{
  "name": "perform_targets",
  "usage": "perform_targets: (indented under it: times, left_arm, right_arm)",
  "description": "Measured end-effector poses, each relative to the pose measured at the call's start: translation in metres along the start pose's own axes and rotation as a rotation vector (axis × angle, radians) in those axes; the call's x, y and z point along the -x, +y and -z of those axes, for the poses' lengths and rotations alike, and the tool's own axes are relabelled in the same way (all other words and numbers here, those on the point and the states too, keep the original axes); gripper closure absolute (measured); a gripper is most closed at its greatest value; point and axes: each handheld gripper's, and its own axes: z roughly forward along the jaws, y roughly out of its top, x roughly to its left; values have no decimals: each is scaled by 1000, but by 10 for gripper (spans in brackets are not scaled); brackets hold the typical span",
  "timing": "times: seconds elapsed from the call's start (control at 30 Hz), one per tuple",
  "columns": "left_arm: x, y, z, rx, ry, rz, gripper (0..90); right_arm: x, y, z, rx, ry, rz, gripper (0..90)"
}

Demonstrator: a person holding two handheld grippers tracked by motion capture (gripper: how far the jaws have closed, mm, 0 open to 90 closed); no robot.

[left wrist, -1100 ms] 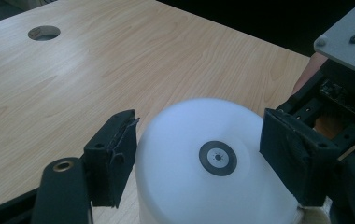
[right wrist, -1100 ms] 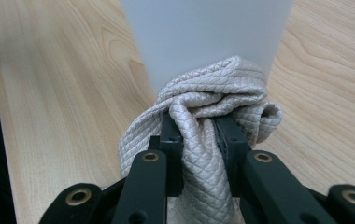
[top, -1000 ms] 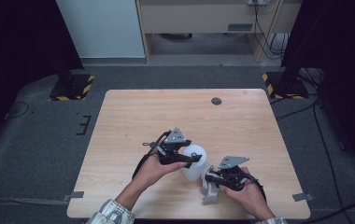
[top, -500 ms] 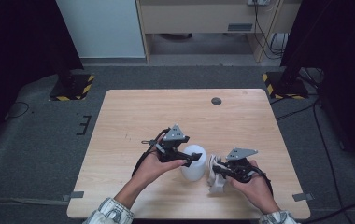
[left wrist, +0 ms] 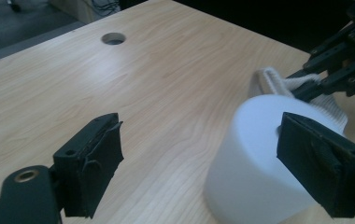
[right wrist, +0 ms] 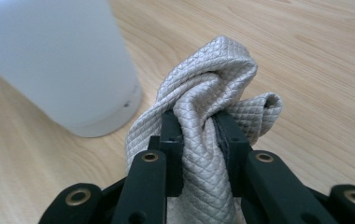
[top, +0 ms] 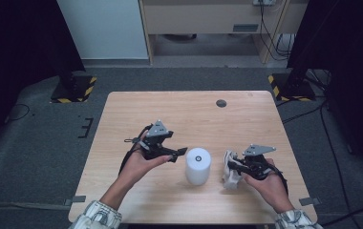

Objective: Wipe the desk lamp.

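A white cylinder (top: 198,165) stands upright on the wooden worktop (top: 189,114), long axis vertical, its flat top with a small dark centre mark facing up; it sits near the front edge, between the two grippers. Just to its right a bunched pale quilted cloth (top: 230,175) is pinched in the right gripper (top: 235,167), whose fingers (right wrist: 173,140) are closed tight on a fold of it, as the right gripper view shows. The left gripper (top: 179,153) is held just left of the cylinder with its fingers (left wrist: 91,163) spread wide and holding nothing; in the left gripper view one finger lies in front of the cylinder's side, and contact cannot be told.

Compared with one second ago, the cloth and right gripper have moved rightward and apart from the cylinder, which they then adjoined; the left gripper, then at the cylinder's top, now sits beside it.

The cloth's lower part is hidden behind the right gripper. A small round hole (top: 221,103) marks the worktop's far side. Patterned sleeves are cut off at the bottom edge of the high view.
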Motion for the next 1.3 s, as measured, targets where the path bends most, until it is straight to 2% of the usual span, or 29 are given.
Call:
perform_targets:
  times: [0.1, 0.17, 0.2, 0.27, 0.33, 0.43, 0.57, 0.67, 0.7, 0.83, 0.87, 0.93, 1.0, 1.03, 1.1, 1.3]
  left_arm:
    - [-7, -4, 6, -7, 22, 7, 118]
    - [-20, -14, 16, -27, 59, 24, 113]
    - [-20, -14, 16, -27, 59, 24, 109]
    - [-27, -21, 20, -42, 81, 31, 105]
    - [-37, -31, 27, -52, 104, 53, 105]
    - [-45, -40, 31, -63, 127, 67, 102]
    - [-57, -51, 34, -83, 165, 83, 99]
    - [-64, -57, 33, -93, 175, 99, 95]
    - [-70, -61, 32, -103, 191, 107, 95]
    - [-78, -66, 30, -111, 205, 124, 92]
    - [-84, -70, 27, -126, 222, 134, 92]
    - [-89, -72, 26, -135, 241, 148, 92]
    - [-92, -74, 25, -138, 249, 159, 90]
    - [-97, -78, 23, -150, 265, 168, 89]
    - [-100, -80, 20, -164, 276, 169, 88]
    - [-109, -91, 10, -201, 302, 194, 84]
  right_arm:
    - [6, 1, 1, 4, -6, -15, 762]
    - [14, 3, 3, 0, -19, -21, 761]
    - [14, 3, 3, 0, -19, -21, 761]
    - [23, 8, 5, -8, -34, -34, 761]
    - [29, 11, 5, -13, -37, -43, 761]
    - [35, 14, 4, -21, -51, -43, 761]
    - [44, 18, 0, -7, -82, -54, 761]
    - [48, 19, -3, -5, -99, -60, 761]
    - [54, 21, -8, -5, -129, -75, 758]
    - [64, 24, -14, 1, -160, -90, 755]
    - [72, 25, -18, 9, -183, -114, 754]
    - [78, 24, -21, 20, -189, -153, 753]
    - [81, 23, -23, 19, -198, -161, 753]
    - [88, 21, -28, 16, -228, -180, 751]
    - [93, 19, -31, 30, -245, -196, 749]
    - [101, 15, -39, 38, -268, -228, 728]
